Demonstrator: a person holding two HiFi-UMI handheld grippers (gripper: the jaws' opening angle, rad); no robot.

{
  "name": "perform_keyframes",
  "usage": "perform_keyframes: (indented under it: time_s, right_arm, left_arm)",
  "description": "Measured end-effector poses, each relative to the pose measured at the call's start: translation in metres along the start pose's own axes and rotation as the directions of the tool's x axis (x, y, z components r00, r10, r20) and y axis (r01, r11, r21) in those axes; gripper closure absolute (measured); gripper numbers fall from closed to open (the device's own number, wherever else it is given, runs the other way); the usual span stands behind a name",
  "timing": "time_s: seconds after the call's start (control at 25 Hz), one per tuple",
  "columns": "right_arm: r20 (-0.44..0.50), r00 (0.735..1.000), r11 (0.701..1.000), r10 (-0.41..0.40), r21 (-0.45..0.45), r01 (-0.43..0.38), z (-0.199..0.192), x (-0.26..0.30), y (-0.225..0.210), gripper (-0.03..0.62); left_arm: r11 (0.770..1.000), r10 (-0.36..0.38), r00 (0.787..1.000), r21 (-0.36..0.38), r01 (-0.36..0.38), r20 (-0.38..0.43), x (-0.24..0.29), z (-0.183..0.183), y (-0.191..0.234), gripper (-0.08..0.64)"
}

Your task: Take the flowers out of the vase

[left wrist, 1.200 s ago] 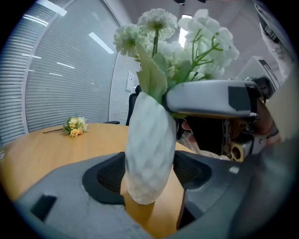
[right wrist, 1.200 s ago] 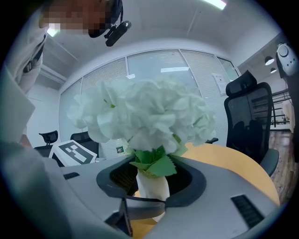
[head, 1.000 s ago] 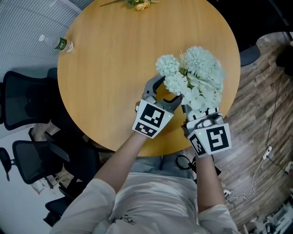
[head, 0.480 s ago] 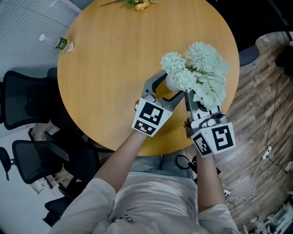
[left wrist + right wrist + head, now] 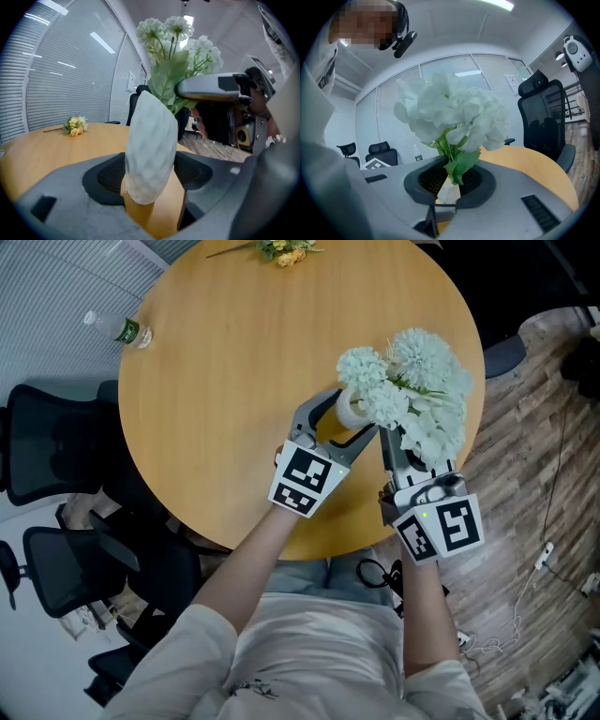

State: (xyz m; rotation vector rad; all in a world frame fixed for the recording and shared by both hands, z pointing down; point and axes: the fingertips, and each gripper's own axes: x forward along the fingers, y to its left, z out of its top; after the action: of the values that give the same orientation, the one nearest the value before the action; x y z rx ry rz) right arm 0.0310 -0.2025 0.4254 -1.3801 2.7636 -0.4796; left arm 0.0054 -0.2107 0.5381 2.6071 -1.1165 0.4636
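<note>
Fingers of the left gripper (image 5: 349, 418) clamp the white vase (image 5: 150, 140) on the table (image 5: 234, 362), while the right gripper (image 5: 450, 180), fingers closed, pinches the white flowers (image 5: 450, 117) by stems rising straight from its mouth.

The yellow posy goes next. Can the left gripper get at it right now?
Probably not: the left gripper is shut on the vase, and the yellow posy lies far across the table.

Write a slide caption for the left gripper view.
Left gripper clamps the white vase on the table while the right gripper grips its flowers.
</note>
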Motion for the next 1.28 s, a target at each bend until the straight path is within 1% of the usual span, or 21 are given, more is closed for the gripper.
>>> perform_keyframes:
  time_s: [0.44, 0.64, 1.08, 1.28]
  right_arm:
    - [0.004, 1.0, 1.0, 0.001, -0.009, 0.0, 0.009, -0.002, 0.005, 0.549]
    - [0.011, 1.0, 1.0, -0.003, -0.005, 0.003, 0.012, -0.011, 0.004, 0.549]
    - [0.017, 1.0, 1.0, 0.001, -0.008, 0.0, 0.017, -0.005, 0.01, 0.549]
    - [0.035, 0.999, 1.0, 0.001, -0.015, 0.0, 0.032, -0.022, 0.008, 0.549]
  left_arm:
    - [1.0, 0.001, 1.0, -0.016, -0.001, -0.005, -0.004, -0.007, 0.009, 0.23]
    - [1.0, 0.002, 1.0, -0.015, -0.002, -0.003, -0.004, -0.007, 0.006, 0.23]
    - [0.999, 0.001, 1.0, -0.032, -0.001, -0.005, -0.003, -0.016, 0.022, 0.23]
    - [1.0, 0.001, 1.0, -0.025, -0.001, 0.008, -0.001, -0.007, 0.01, 0.23]
